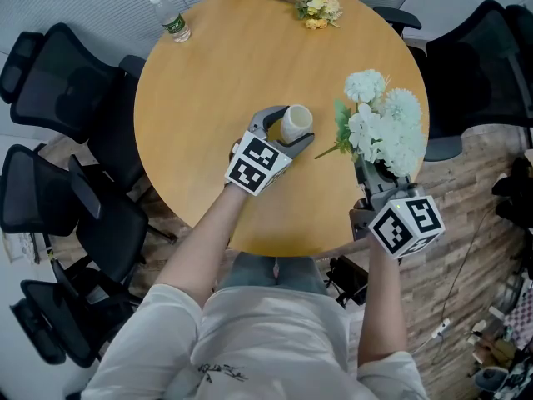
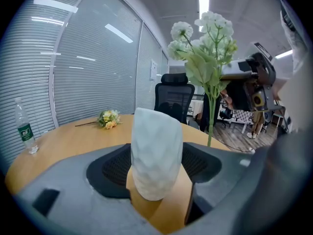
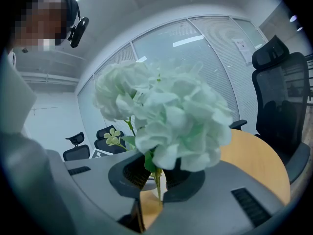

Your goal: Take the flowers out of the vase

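Note:
A small white vase [image 1: 296, 124] stands near the middle of the round wooden table [image 1: 208, 98]. My left gripper [image 1: 289, 127] is shut on the vase, its dark pads [image 2: 111, 168] pressing both sides of the vase [image 2: 155, 153]. A bunch of white flowers [image 1: 385, 128] is out of the vase, to its right. My right gripper [image 1: 375, 170] is shut on their green stem [image 3: 157, 179] near the table's right edge. In the left gripper view the white flowers [image 2: 203, 40] hang beside the vase, clear of it. The blooms [image 3: 166, 114] fill the right gripper view.
A small yellow bouquet [image 1: 318, 8] lies at the far side of the table. A water bottle [image 1: 171, 17] stands at the far left rim. Black office chairs [image 1: 58, 82] ring the table on the left, and another chair [image 1: 483, 57] stands on the right.

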The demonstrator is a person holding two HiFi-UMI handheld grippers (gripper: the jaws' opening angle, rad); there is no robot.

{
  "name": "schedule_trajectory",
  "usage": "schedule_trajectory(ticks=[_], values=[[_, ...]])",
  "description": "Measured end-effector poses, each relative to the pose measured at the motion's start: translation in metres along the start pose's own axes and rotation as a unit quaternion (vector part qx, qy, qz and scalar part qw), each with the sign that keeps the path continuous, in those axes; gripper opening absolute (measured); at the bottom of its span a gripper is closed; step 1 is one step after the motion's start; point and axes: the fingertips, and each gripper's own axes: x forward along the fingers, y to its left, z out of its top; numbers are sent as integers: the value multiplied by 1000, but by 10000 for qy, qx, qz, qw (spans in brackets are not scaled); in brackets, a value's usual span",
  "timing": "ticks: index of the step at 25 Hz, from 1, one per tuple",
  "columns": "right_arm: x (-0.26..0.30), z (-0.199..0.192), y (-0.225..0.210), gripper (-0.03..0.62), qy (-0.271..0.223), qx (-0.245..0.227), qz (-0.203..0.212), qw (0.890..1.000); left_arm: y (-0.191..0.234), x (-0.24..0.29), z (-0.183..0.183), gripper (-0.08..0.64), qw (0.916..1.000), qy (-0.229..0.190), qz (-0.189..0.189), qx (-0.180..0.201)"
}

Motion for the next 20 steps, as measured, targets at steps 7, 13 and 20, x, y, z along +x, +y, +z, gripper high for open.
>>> schedule_trajectory(ticks=[7,13,20], values=[[-1,-5,1,48,57,21,5,10000,1,1,2,324,10000,2,12,18],[-6,-11,11,48,39,1,-5,10000,-2,-10,-9,325,10000,2,32,12],[-7,-13,11,48,42,11,20,10000,-2,-16,-6,328,9998,-132,100,59]])
